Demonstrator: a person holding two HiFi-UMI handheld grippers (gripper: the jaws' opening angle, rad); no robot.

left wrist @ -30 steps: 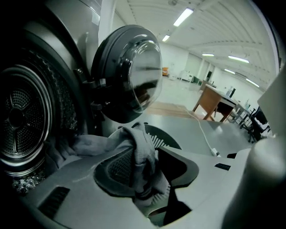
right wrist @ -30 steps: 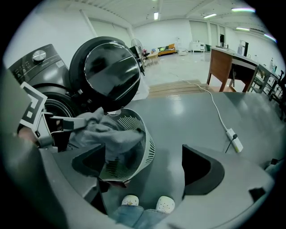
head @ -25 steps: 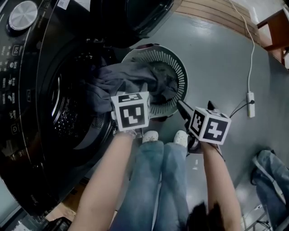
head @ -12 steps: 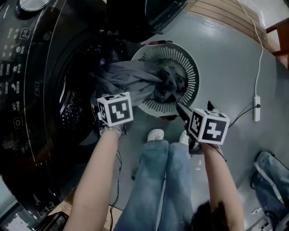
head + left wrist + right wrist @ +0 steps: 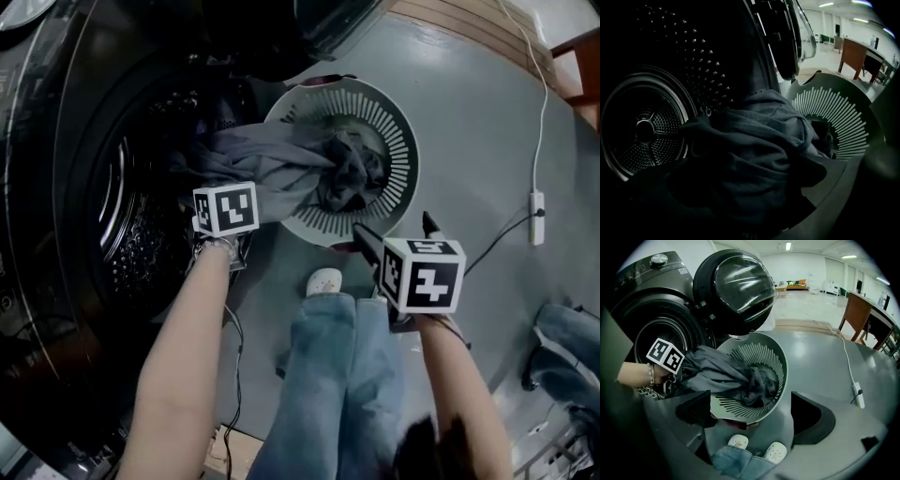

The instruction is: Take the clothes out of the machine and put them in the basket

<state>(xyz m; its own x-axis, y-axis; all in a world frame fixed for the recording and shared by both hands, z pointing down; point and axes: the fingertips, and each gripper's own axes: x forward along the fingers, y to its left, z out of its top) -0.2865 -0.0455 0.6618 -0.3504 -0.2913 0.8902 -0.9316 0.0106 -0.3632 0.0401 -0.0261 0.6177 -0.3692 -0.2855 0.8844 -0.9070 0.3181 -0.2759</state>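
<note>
On the left stands the dark front-loading washing machine [image 5: 56, 141], door swung open and the dimpled steel drum [image 5: 644, 131] black inside. At its mouth is the left gripper [image 5: 225, 211], pointing steeply down. Its jaws have just been spreading and now stand wide, with the cloth bulking in front of them but nothing nipped.

The crumpled grey cotton garment [image 5: 272, 164] bridges the gap. One end hangs in the drum mouth, the middle is stretched over the rim, and the bunched far end lies inside the pale round slatted plastic basket [image 5: 398, 141] just right of the machine. It looks soft, limp and heavily creased, darker where it folds.

Further right and nearer, the right gripper [image 5: 394, 234] hangs over the grey floor [image 5: 469, 122] beside the basket's near rim, jaws apart and empty.

I'd worry about that straddling. With no grip on it, the drum end could slide down between machine and basket onto the floor. A tug from the machine side might also drag the light basket over or pull the bunched end back out.
</note>
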